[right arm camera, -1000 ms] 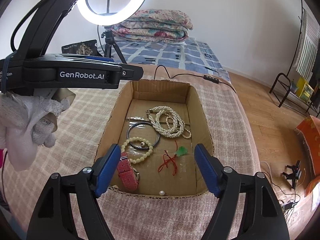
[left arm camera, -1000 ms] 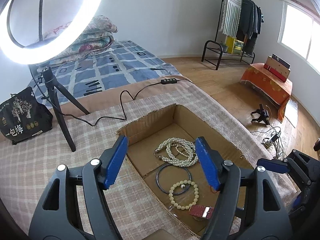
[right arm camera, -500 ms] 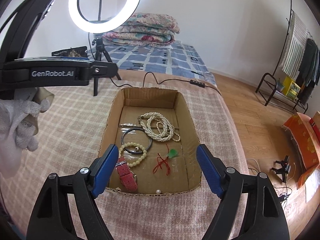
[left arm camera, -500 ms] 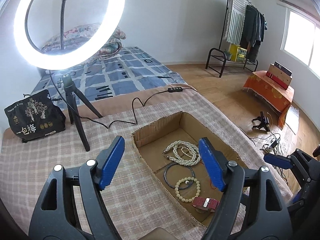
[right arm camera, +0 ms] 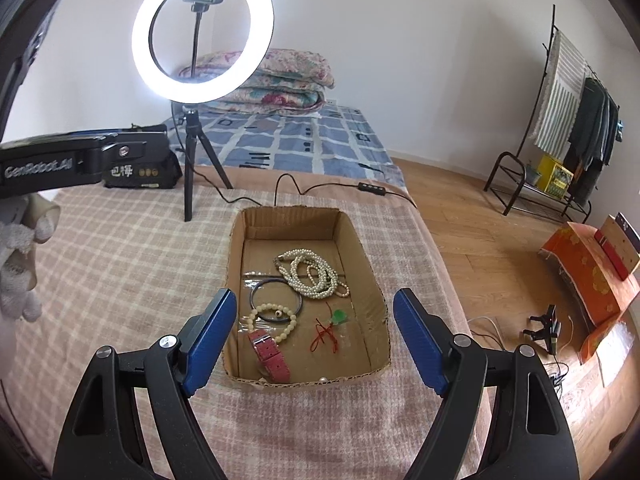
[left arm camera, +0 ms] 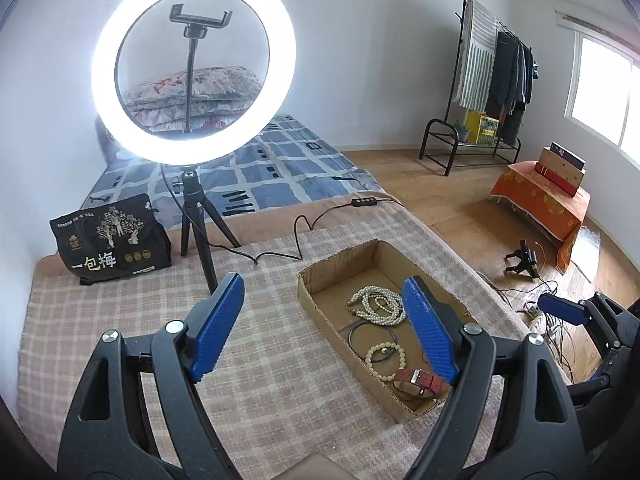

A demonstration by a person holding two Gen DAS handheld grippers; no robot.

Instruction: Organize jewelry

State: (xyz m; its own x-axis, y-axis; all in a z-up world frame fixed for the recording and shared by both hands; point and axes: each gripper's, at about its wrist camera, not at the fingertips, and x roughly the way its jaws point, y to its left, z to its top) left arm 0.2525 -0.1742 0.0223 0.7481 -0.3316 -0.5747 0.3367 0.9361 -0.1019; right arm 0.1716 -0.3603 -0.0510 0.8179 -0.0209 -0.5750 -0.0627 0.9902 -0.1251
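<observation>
A shallow cardboard box (right arm camera: 362, 248) (left arm camera: 308, 294) lies on the checked blanket. Inside are a pearl necklace (right arm camera: 310, 274) (left arm camera: 376, 306), a dark bangle (right arm camera: 256, 290) (left arm camera: 354, 334), a cream bead bracelet (right arm camera: 288, 328) (left arm camera: 378, 362), a red watch strap (right arm camera: 272, 354) (left arm camera: 420, 380) and a red cord with a green pendant (right arm camera: 334, 326). My right gripper (right arm camera: 314, 334) hovers above the box's near end, open and empty. My left gripper (left arm camera: 324, 326) hangs above the box's left wall; its jaws are opening with nothing between them. It also shows at the right wrist view's left edge, in a gloved hand (right arm camera: 16, 248).
A lit ring light on a tripod (left arm camera: 194, 80) (right arm camera: 202, 36) stands behind the box, its cable (left arm camera: 304, 224) running across the blanket. A black printed bag (left arm camera: 112, 240) sits at the back left. The bed drops to wooden floor (right arm camera: 500, 248) on the right.
Both grippers have risen and pulled back from the box, which now looks smaller and farther. The left gripper's jaws have widened. The jewelry has not moved.
</observation>
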